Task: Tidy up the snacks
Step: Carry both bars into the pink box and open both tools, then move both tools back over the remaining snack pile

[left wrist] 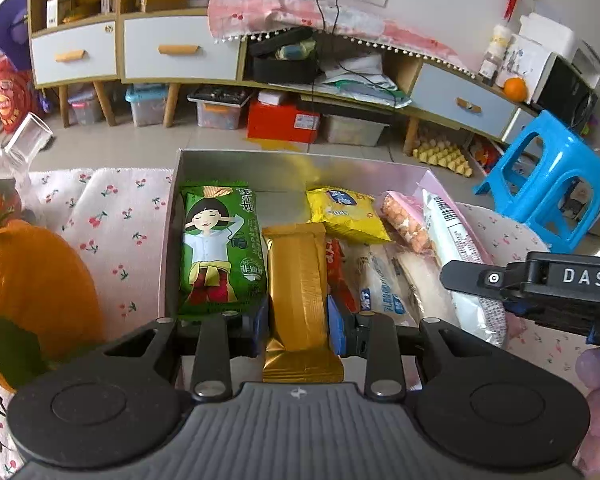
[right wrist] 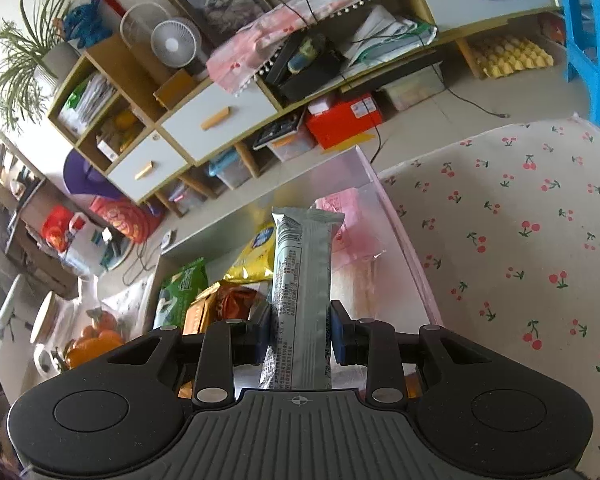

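A pink-walled box (left wrist: 236,160) on the cherry-print cloth holds several snack packs: a green pack (left wrist: 220,248), a yellow pack (left wrist: 344,212), a pink pack (left wrist: 404,220) and white packs (left wrist: 384,280). My left gripper (left wrist: 298,320) is shut on a gold bar pack (left wrist: 298,280), held over the box's near edge. My right gripper (right wrist: 300,332) is shut on a silver-white bar pack (right wrist: 302,280), held over the box's right side (right wrist: 396,232). The right gripper also shows in the left wrist view (left wrist: 540,292) with its white pack (left wrist: 456,248).
Oranges in a bag (left wrist: 32,292) sit left of the box, with a clear glass jar (left wrist: 28,136) behind. A blue plastic stool (left wrist: 548,176) stands at the right. Low cabinets with drawers (left wrist: 180,48) and storage bins line the far wall.
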Available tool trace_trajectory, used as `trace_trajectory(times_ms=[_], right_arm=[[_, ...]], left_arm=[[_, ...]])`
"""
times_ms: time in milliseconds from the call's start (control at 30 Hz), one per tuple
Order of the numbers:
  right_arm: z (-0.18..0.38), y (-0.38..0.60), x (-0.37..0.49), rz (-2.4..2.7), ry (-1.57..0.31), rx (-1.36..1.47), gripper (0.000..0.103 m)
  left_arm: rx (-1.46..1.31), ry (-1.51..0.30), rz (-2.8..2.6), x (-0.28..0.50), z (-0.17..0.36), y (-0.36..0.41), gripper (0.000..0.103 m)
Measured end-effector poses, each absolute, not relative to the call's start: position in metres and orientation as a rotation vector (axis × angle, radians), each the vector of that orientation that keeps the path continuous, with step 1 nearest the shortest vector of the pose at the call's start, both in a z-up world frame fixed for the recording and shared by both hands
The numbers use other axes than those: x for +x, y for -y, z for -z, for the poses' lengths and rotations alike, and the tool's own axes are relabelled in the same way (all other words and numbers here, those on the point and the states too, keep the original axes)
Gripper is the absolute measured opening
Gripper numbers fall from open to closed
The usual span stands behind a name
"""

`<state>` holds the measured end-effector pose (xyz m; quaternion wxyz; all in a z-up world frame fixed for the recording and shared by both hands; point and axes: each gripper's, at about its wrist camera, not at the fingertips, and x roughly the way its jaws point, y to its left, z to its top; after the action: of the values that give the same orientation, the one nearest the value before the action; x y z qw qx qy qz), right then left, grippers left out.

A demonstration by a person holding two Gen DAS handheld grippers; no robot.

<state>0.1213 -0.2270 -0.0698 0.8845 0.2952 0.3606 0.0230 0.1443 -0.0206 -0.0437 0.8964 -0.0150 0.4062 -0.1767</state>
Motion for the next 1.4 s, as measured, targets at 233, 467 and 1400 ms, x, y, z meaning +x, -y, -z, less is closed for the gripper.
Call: trace_trajectory(times_ms=[233,467,1400], right_arm=[[0.070,0.222,0.124,-0.039,-0.725,0.606,0.029],[0.072,0.222,0.125,-0.059,-0.718,0.641,0.034],[0.023,0.222,0.057,-0.007,-0.788,0.536,0.081]], left_arm=[[-0.049,-0.823,0.335,0.147,0.044,0.019,0.029],[-0.057,-0.840,0.387,0.151,0.044,0.021,0.045],[-0.001,-0.941,0.415,0.091,0.013,0.006,0.095]])
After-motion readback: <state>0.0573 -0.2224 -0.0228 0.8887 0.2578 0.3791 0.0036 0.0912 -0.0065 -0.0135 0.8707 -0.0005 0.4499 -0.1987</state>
